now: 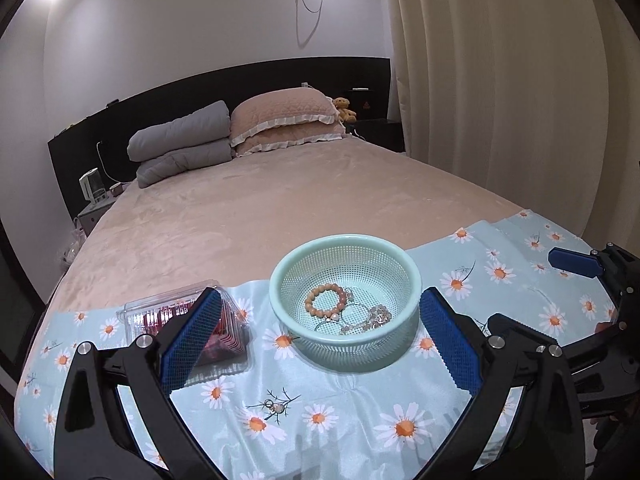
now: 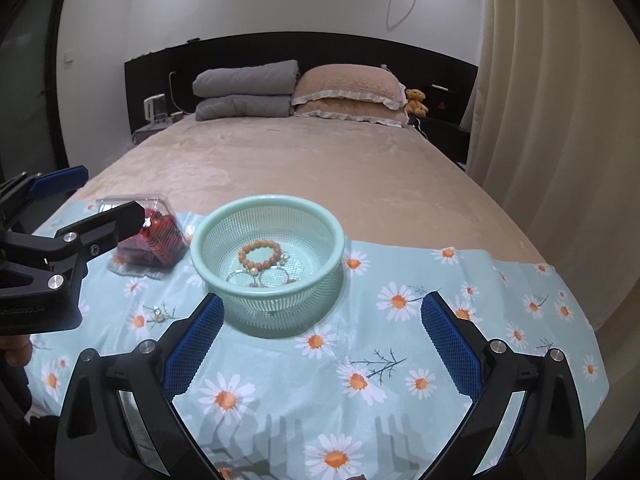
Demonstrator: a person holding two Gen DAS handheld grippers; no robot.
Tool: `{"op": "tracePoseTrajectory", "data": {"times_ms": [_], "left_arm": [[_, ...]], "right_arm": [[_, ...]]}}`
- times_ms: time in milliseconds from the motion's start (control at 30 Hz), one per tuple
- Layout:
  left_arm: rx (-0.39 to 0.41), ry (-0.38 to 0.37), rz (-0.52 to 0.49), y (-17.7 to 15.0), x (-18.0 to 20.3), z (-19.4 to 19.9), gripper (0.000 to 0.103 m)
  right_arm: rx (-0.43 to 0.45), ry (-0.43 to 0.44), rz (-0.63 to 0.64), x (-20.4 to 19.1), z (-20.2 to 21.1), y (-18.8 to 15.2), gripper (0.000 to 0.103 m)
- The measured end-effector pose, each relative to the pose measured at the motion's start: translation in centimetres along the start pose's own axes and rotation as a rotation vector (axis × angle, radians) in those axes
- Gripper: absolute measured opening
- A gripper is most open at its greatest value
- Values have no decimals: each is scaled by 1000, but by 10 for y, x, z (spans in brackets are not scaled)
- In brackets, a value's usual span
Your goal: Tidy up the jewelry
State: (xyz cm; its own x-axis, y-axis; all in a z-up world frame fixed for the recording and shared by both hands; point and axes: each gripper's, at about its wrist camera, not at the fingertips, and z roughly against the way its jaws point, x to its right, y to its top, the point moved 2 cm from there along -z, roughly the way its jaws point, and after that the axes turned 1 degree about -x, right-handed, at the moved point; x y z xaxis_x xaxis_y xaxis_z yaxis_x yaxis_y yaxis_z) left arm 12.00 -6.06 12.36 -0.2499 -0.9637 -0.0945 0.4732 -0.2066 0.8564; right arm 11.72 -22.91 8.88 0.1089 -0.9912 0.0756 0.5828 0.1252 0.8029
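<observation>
Sitting near the middle of the daisy-print cloth (image 1: pixel 360 420), a mint-green mesh basket (image 1: pixel 345 304) with jewelry inside: a peach bead bracelet (image 1: pixel 326 300) lying flat on the bottom, touching a tangle of silvery rings and chain (image 1: pixel 366 318) too fine to sort apart, partly masked by the near wall in the right wrist view. On the cloth in front of the basket, toward the left side, a small pair of earrings (image 1: pixel 274 406), possibly pearl-set, blurred at this size. Just left of the basket, a clear plastic clamshell box (image 2: pixel 154 236) with red contents, hard to identify and half hidden behind a blue pad in the left wrist view. Left gripper (image 1: pixel 320 344) spread wide, pinching nothing, its pads flanking the basket without touching. Right gripper (image 2: pixel 322 344) likewise spread wide and empty, hovering nearer than the basket. Cloth laid over the foot of a beige bed (image 2: pixel 300 160); beyond, folded grey quilt (image 2: pixel 246 90), frilled pillows (image 2: pixel 352 92), small teddy bear (image 2: pixel 416 102) by the dark headboard (image 1: pixel 200 92). Cream curtain (image 1: pixel 500 80) at right, cut off by the lens rim.
</observation>
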Motion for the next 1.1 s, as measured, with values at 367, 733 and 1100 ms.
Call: {"op": "tracePoseTrajectory", "data": {"times_ms": [367, 733, 1100], "left_arm": [[29, 0, 11, -12, -1, 47, 97], [26, 9, 27, -27, -5, 75, 97], [31, 50, 48, -37, -18, 97, 97]], "right_arm": [[41, 12, 31, -17, 45, -7, 95], [66, 18, 76, -34, 76, -15, 95], [85, 19, 66, -40, 99, -21, 95]]}}
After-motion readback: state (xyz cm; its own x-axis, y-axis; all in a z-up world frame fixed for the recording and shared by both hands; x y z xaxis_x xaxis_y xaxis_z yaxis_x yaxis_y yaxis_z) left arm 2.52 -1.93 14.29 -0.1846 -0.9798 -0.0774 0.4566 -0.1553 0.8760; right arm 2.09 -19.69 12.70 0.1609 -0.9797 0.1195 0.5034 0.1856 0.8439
